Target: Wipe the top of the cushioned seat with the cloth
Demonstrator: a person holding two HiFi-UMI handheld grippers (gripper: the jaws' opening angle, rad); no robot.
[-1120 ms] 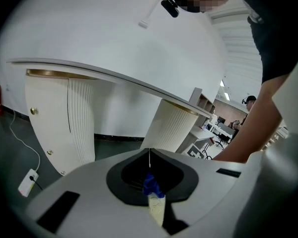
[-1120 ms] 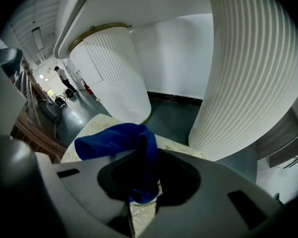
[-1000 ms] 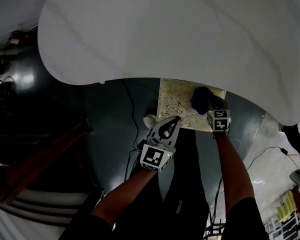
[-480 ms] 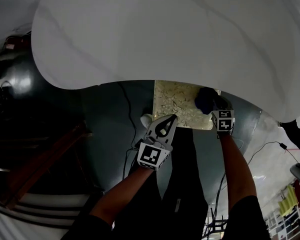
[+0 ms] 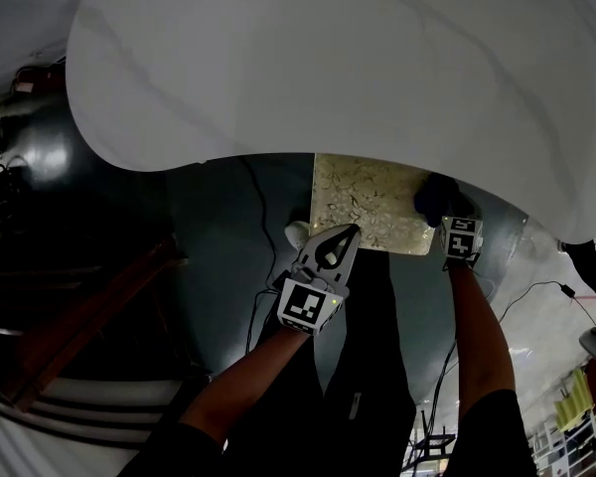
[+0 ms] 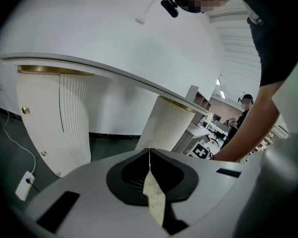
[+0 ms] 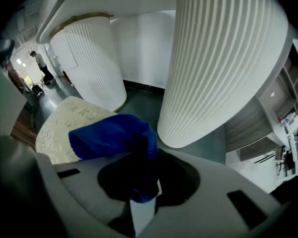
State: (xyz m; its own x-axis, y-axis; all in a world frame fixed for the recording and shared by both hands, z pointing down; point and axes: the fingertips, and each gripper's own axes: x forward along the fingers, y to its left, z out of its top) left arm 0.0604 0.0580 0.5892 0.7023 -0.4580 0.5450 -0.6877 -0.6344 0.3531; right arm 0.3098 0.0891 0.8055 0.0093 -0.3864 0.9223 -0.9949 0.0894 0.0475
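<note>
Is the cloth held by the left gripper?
No, the blue cloth is clamped between the jaws of the right gripper.

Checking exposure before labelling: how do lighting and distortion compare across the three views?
Head view: the white tabletop fills the upper half, everything below it is underexposed, and the cloth looks near black against the pale seat. Right gripper view: evenly lit, the cloth reads clearly blue, with strong fisheye bending and dark corners. Left gripper view: bright and sharp, with the same dark vignette.

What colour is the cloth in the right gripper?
Blue cloth; the right gripper view shows it best.
</note>
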